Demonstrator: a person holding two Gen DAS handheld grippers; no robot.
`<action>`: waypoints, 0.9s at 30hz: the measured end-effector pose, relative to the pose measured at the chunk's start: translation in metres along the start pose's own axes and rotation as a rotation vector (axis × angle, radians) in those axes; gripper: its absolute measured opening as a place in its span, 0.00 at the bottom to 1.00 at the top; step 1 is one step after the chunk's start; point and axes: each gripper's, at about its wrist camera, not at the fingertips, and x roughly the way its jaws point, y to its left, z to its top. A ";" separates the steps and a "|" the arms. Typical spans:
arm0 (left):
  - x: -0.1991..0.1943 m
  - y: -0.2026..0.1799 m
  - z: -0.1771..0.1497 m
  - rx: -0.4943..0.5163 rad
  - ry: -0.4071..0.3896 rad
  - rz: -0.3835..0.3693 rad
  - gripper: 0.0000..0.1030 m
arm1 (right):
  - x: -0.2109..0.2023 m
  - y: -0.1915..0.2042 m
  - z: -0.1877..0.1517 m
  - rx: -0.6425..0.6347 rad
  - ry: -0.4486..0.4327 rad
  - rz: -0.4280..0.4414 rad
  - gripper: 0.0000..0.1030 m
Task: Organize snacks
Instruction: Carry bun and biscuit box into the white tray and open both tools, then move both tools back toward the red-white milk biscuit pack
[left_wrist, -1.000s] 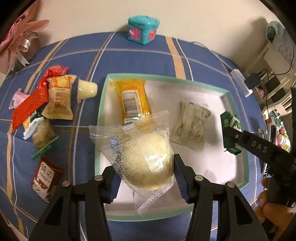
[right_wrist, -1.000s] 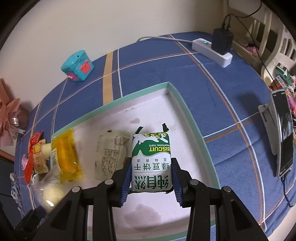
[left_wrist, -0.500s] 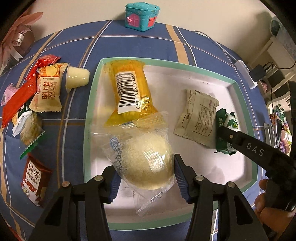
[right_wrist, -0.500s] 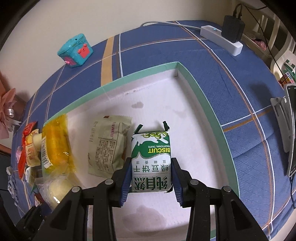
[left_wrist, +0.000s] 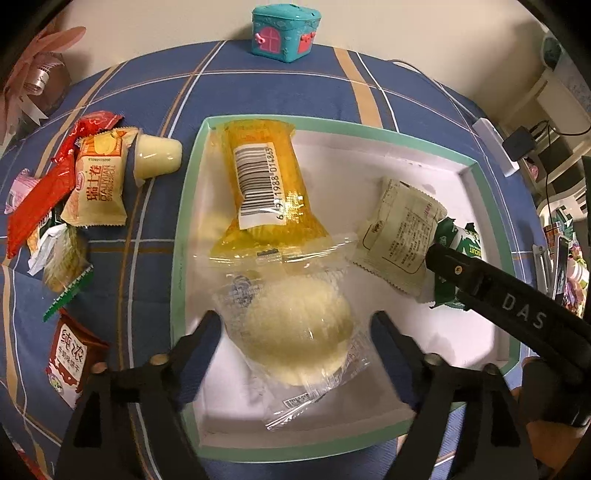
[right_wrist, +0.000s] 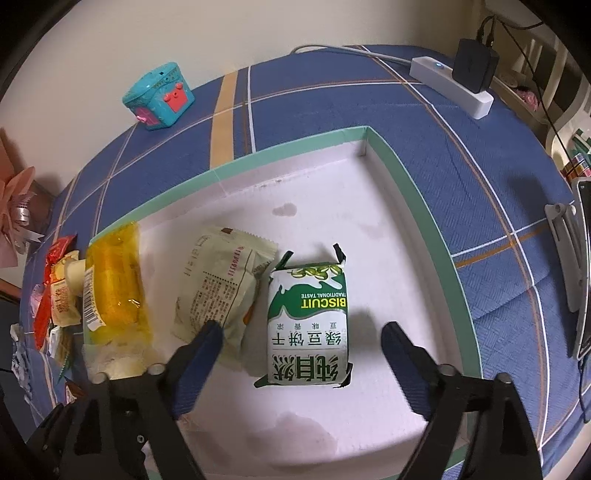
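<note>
Tray (right_wrist: 417, 206) far right corner bare; snack packets (right_wrist: 221, 288) crowd left.

Warm, yellowish indoor light falls from overhead, moderately bright in both views. The white tray (right_wrist: 388, 177) floor takes soft grey shadows beside the green biscuit pack (right_wrist: 308, 325). Glare glints on the clear pastry wrapper (left_wrist: 295, 325) and the orange packet (left_wrist: 266, 184). The left gripper (left_wrist: 295, 328) is motion-blurred. Fisheye bending curves the plaid cloth (left_wrist: 280, 92), and the corners go black.
</note>
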 end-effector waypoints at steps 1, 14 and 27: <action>-0.001 0.000 0.000 0.002 -0.006 0.002 0.90 | 0.000 0.000 0.001 -0.001 -0.007 -0.002 1.00; -0.026 0.015 0.009 -0.020 -0.082 0.118 1.00 | -0.013 -0.010 0.006 0.022 -0.077 -0.027 1.00; -0.055 0.096 0.014 -0.219 -0.084 0.211 1.00 | -0.024 0.007 -0.010 -0.036 -0.054 -0.027 1.00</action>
